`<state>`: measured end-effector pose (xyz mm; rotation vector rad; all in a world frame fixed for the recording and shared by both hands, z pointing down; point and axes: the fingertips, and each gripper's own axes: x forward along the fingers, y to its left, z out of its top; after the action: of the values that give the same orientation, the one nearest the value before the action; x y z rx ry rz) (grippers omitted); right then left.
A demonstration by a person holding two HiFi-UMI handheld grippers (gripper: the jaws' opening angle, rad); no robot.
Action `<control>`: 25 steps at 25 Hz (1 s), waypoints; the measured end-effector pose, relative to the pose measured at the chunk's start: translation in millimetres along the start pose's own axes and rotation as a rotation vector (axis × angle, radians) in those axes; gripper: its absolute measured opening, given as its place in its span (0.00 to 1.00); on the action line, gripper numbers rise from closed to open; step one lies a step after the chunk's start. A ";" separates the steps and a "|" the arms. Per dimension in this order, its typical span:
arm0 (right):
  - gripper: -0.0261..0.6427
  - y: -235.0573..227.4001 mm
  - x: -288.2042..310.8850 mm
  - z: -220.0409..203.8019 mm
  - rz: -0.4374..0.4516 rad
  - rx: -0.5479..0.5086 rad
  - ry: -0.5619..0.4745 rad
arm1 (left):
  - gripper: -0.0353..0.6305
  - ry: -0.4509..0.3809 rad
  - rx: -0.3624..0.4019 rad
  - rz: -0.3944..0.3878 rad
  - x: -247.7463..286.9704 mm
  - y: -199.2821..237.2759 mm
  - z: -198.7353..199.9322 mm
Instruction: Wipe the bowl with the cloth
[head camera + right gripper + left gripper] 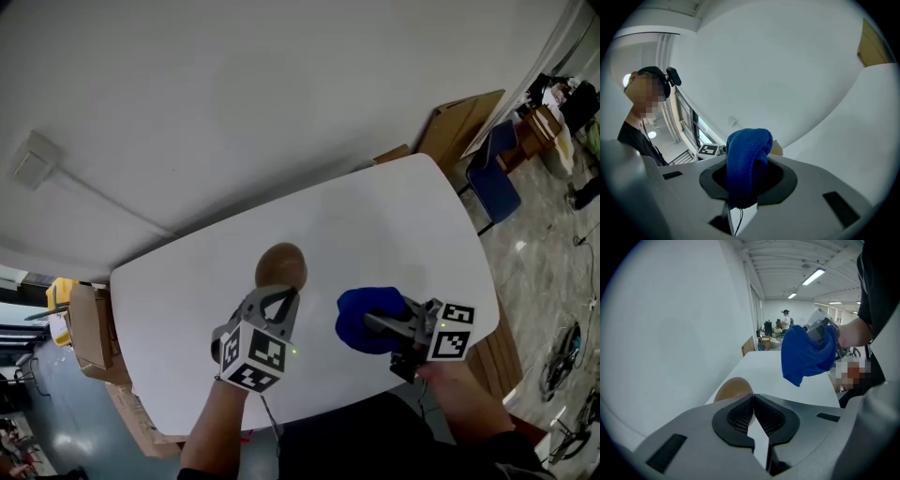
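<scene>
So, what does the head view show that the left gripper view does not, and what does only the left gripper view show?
Only the head view: the whole outline of the white rounded table, and the marker cube on the left gripper. Only the left gripper view: that gripper's black pads shut together on nothing, long ceiling lights and a distant person. Both: the brown round bowl on the table, and the blue cloth clamped in the right gripper.

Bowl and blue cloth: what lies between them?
Nothing; the head view shows only bare white table between the bowl and the cloth.
</scene>
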<state>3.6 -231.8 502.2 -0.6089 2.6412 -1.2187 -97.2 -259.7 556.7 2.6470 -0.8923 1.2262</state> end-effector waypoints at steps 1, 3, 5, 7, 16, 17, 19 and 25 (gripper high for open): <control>0.16 -4.8 3.0 -1.4 -0.004 0.001 0.000 | 0.08 0.003 -0.011 0.000 7.1 3.8 -4.4; 0.16 -12.0 7.5 -5.1 -0.006 0.011 -0.006 | 0.08 0.013 -0.024 0.002 21.7 8.7 -13.8; 0.16 -17.4 9.5 -9.3 -0.008 0.027 -0.015 | 0.08 0.027 -0.011 0.007 37.0 11.6 -21.2; 0.16 -22.5 10.2 -13.7 -0.012 0.041 -0.015 | 0.08 0.041 0.018 0.012 52.1 14.6 -25.8; 0.16 -36.4 -2.2 -24.8 -0.060 0.062 -0.021 | 0.08 0.094 0.103 0.014 109.7 18.5 -41.0; 0.16 -37.5 -5.0 -25.5 -0.066 0.064 -0.025 | 0.08 0.096 0.101 0.015 113.0 18.1 -41.1; 0.16 -38.8 -10.1 -26.3 -0.076 0.067 -0.032 | 0.08 0.096 0.097 0.008 118.1 15.4 -40.5; 0.16 -34.4 -18.4 -20.6 -0.080 0.067 -0.045 | 0.19 0.109 0.093 -0.005 120.2 6.8 -38.3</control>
<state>23.7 -229.7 541.4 -0.7286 2.5510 -1.2934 -65.6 -309.8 668.3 2.6196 -0.8309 1.4283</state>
